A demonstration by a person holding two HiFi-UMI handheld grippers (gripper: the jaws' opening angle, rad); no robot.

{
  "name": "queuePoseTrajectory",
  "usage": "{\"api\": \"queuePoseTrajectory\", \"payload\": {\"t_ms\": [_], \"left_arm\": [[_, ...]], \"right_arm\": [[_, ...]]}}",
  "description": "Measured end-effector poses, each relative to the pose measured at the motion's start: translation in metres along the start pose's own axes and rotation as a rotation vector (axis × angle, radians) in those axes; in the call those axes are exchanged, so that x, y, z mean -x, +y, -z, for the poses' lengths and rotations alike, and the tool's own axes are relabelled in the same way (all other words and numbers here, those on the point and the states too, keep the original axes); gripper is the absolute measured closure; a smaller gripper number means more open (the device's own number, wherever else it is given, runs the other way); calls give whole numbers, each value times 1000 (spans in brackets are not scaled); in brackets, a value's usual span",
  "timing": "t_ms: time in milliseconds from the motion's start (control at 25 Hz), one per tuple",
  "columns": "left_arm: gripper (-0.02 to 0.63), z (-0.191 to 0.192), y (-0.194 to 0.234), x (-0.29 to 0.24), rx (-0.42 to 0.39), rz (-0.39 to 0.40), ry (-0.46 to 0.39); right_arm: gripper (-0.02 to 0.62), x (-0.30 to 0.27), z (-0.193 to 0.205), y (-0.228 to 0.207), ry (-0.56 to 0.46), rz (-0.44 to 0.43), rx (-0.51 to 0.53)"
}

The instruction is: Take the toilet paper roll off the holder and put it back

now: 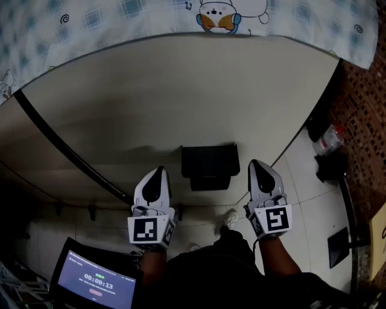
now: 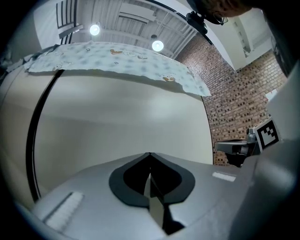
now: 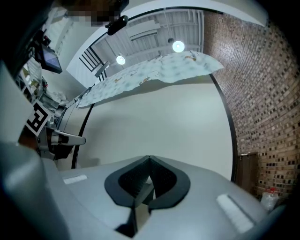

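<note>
A black holder (image 1: 209, 166) is fixed to the pale wall, and from above its flat top hides whatever hangs under it, so no toilet paper roll shows in any view. My left gripper (image 1: 158, 171) points at the wall just left of the holder, jaws shut with nothing between them (image 2: 150, 155). On the holder's right side my right gripper (image 1: 256, 163) is also shut and empty (image 3: 149, 159). Neither gripper touches the holder. Each gripper view shows only bare wall ahead, with the other gripper at its side.
A patterned cloth (image 1: 181, 15) hangs over the wall's top. A black strip (image 1: 60, 145) runs down the wall at left. A brick wall (image 1: 362, 108) stands at right, with a plastic bottle (image 1: 329, 139) and dark items on the tiled floor. A timer screen (image 1: 96, 280) sits bottom left.
</note>
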State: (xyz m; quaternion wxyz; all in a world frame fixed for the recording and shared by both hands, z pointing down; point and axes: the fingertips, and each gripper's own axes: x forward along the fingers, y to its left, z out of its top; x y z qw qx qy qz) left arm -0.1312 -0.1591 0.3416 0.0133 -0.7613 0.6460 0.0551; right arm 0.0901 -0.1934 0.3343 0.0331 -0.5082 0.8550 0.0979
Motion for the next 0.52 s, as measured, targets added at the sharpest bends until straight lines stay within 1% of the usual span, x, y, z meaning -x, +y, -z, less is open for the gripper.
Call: {"api": "queuePoseTrajectory", "payload": {"t_ms": [520], "left_arm": [[589, 1, -5, 2, -15, 3, 10]], "right_arm": [[595, 0, -7, 16, -26, -13, 38]]}}
